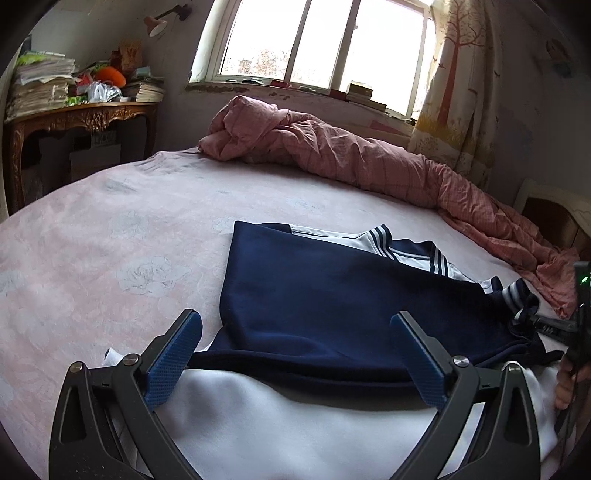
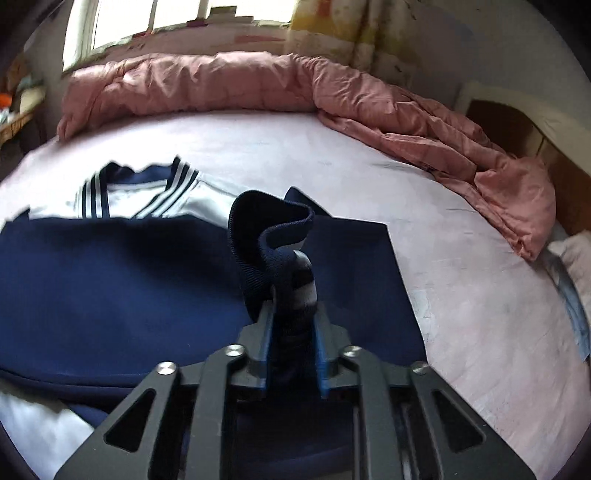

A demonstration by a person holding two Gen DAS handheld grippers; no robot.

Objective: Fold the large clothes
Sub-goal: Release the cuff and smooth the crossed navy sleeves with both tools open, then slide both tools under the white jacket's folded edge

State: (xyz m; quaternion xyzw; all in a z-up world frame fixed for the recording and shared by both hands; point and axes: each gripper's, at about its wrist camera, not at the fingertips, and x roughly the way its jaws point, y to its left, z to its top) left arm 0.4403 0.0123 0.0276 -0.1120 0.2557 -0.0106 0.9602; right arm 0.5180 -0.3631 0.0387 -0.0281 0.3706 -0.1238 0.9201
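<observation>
We're mid-fold: the navy-and-white jacket lies on the bed, right claw pinching its ribbed cuff, left claw spread empty over the hem. Next, lay that sleeve across the body.

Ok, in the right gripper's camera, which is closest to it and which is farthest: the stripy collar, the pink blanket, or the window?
1. Stripy collar, ahead to the left.
2. Pink blanket, along the bed's far side.
3. Window, top left, behind it.
</observation>
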